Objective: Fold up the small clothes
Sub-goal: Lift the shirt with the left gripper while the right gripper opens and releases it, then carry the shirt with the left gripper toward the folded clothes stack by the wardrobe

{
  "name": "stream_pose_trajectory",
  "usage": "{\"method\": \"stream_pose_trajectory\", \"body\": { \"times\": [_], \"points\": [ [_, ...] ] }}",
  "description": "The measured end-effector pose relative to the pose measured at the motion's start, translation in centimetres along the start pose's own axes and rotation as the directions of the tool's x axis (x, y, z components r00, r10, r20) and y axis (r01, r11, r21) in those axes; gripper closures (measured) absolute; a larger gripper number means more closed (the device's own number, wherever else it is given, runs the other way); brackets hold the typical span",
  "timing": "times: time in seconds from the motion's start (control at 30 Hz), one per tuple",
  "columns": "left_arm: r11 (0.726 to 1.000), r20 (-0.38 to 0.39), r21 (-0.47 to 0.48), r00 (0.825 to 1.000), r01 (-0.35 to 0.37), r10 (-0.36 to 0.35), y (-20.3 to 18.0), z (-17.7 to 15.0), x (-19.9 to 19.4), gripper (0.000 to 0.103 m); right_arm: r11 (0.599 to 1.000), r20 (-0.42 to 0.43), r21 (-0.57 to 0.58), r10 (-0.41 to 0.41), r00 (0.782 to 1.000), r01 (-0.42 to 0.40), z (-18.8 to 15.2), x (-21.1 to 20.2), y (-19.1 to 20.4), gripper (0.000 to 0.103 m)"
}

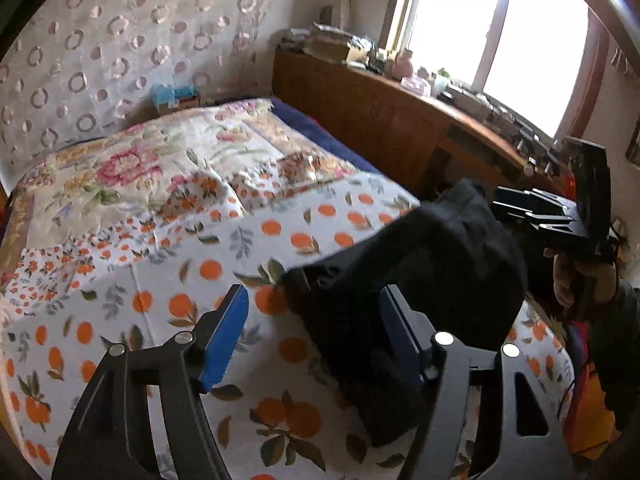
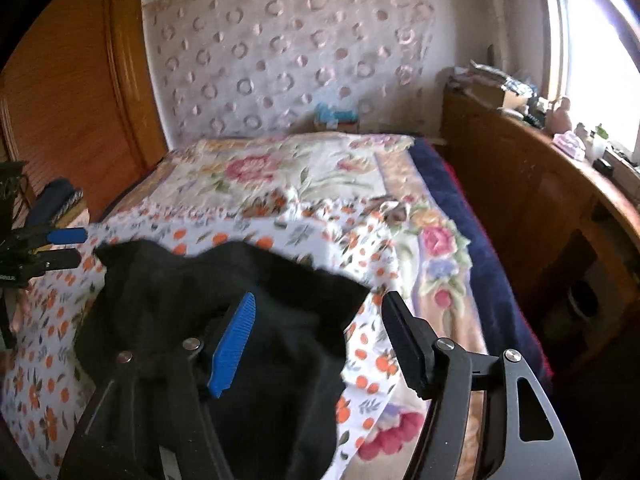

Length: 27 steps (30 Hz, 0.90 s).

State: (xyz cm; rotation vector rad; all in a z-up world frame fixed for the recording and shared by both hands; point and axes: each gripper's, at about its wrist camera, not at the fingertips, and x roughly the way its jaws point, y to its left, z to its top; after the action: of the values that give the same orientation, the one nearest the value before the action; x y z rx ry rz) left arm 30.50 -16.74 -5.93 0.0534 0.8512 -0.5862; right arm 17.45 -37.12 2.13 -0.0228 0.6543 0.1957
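The black garment (image 1: 420,280), soft, light and limp, lies bunched on the bed (image 1: 160,280) near its front edge with both the left tongs (image 1: 316,332) and right tongs (image 2: 320,340) wide and empty; grip a hem or corner.

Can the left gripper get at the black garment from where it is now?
Probably yes: the left gripper is open right over the black garment on the bed, with nothing in between.
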Motion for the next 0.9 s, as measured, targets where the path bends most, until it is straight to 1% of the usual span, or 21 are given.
{"method": "stream_pose_trajectory", "body": {
  "times": [0.13, 0.2, 0.27, 0.3, 0.4, 0.5, 0.6, 0.63, 0.67, 0.7, 0.73, 0.77, 0.8, 0.83, 0.9],
  "points": [
    [1.0, -0.051, -0.006, 0.998, 0.025, -0.025, -0.4, -0.2, 2.3, 0.034, 1.0, -0.041, 0.019, -0.012, 0.999, 0.013, 0.4, 2.0, -0.5, 0.035],
    [1.0, -0.067, -0.002, 0.998, 0.021, -0.021, -0.6, -0.2, 3.1, 0.034, 0.999, -0.062, 0.025, -0.025, 0.998, 0.027, 0.5, 2.7, -0.6, 0.035],
    [1.0, -0.09, 0.011, 0.996, 0.0, 0.001, -0.9, -0.2, 4.3, 0.034, 1.0, -0.075, 0.021, -0.017, 0.997, 0.018, 0.6, 3.0, -0.6, 0.035],
    [1.0, -0.102, 0.012, 0.995, -0.003, 0.005, -0.9, -0.3, 4.8, 0.034, 1.0, -0.068, 0.014, -0.009, 0.998, 0.01, 0.5, 2.9, -0.4, 0.035],
    [1.0, -0.13, -0.004, 0.992, 0.008, -0.008, -0.8, -0.4, 5.9, 0.034, 1.0, -0.074, 0.019, 0.005, 0.997, -0.003, 1.0, 2.9, -0.2, 0.035],
    [1.0, -0.115, -0.007, 0.993, 0.012, -0.013, -0.7, -0.2, 6.2, 0.033, 0.999, -0.087, 0.038, 0.021, 0.996, -0.018, 0.7, 2.9, -0.7, 0.035],
    [0.998, -0.1, -0.039, 0.994, 0.048, -0.051, -0.5, -0.1, 6.1, 0.034, 0.999, -0.084, 0.038, 0.027, 0.996, -0.024, 0.7, 3.2, -0.7, 0.034],
    [0.996, -0.096, -0.044, 0.992, 0.083, -0.087, -0.7, -0.1, 6.1, 0.041, 0.999, -0.086, 0.04, 0.029, 0.996, -0.026, 0.7, 3.3, -0.7, 0.034],
    [0.994, -0.093, -0.042, 0.99, 0.1, -0.104, -0.8, -0.2, 6.1, 0.044, 0.999, -0.083, 0.045, 0.031, 0.996, -0.028, 0.7, 3.3, -0.9, 0.034],
    [0.994, -0.092, -0.036, 0.991, 0.099, -0.102, -1.0, -0.2, 6.1, 0.049, 0.998, -0.082, 0.047, 0.033, 0.996, -0.029, 0.7, 3.4, -1.0, 0.034],
    [0.993, -0.094, -0.04, 0.988, 0.115, -0.118, -1.1, -0.2, 6.1, 0.059, 0.998, -0.083, 0.051, 0.037, 0.996, -0.033, 0.6, 3.4, -1.1, 0.034],
    [0.989, -0.097, -0.057, 0.986, 0.133, -0.138, -1.0, -0.2, 6.1, 0.075, 0.998, -0.084, 0.055, 0.041, 0.996, -0.037, 0.5, 3.6, -1.2, 0.034],
    [0.987, -0.096, -0.064, 0.983, 0.151, -0.156, -1.1, -0.1, 6.0, 0.081, 0.998, -0.083, 0.057, 0.042, 0.996, -0.037, 0.4, 3.6, -1.2, 0.034],
    [0.986, -0.084, -0.058, 0.983, 0.157, -0.162, -1.2, 0.0, 5.7, 0.084, 0.998, -0.082, 0.055, 0.04, 0.996, -0.036, 0.4, 3.6, -1.2, 0.034],
    [0.988, -0.034, -0.028, 0.988, 0.15, -0.151, -1.8, 0.2, 4.3, 0.086, 0.998, -0.078, 0.046, 0.034, 0.996, -0.031, 0.6, 3.6, -1.0, 0.033]
  ]
}}
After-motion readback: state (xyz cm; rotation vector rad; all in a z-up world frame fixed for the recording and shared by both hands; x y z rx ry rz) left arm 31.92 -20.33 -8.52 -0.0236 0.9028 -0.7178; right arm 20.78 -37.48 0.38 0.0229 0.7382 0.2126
